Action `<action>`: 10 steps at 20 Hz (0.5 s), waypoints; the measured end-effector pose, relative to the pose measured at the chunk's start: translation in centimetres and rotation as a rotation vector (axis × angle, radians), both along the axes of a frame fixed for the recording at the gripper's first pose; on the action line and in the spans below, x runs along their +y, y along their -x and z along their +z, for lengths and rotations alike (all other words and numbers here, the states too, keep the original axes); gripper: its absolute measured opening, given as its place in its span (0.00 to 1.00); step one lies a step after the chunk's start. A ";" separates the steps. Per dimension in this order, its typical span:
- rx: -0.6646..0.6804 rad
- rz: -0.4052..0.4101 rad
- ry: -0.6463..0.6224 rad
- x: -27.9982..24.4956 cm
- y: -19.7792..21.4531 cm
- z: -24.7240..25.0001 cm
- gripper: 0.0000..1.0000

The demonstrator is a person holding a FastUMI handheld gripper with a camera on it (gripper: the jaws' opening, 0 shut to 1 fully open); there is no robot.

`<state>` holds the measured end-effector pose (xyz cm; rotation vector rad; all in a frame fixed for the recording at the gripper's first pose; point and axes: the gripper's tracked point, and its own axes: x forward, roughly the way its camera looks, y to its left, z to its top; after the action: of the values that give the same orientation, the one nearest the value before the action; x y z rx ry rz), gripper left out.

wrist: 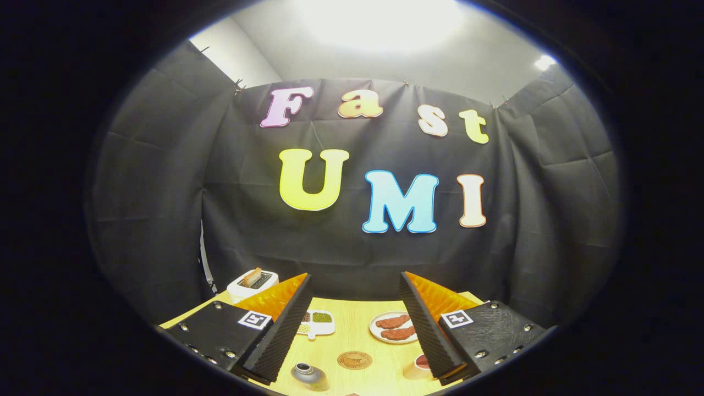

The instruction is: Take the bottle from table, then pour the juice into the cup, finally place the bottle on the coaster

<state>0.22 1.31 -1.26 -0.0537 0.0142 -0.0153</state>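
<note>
The tongs (356, 324) gape wide above the table, the bottle (309, 376) between them by the left finger.

Layout about the coaster (355, 360) on my worktop (352, 313): bottle (309, 376) near-left of it; cup (419, 366) to its right; plate (393, 328) behind-right; divided dish (316, 323) behind-left; toaster (252, 284) farthest behind-left. My tongs (355, 286) stand spread, the coaster between them.

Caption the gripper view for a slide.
Open gripper hovers above the table; bottle, coaster and cup lie between its fingers.
</note>
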 end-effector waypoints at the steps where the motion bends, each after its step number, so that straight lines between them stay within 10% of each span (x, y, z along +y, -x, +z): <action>1: 0.002 0.007 -0.002 0.4 0.0 -0.4 0.97; 10: 0.010 -0.055 0.020 1.1 -0.2 -4.8 0.97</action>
<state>0.39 2.40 -6.04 -0.0738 0.0256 -0.0697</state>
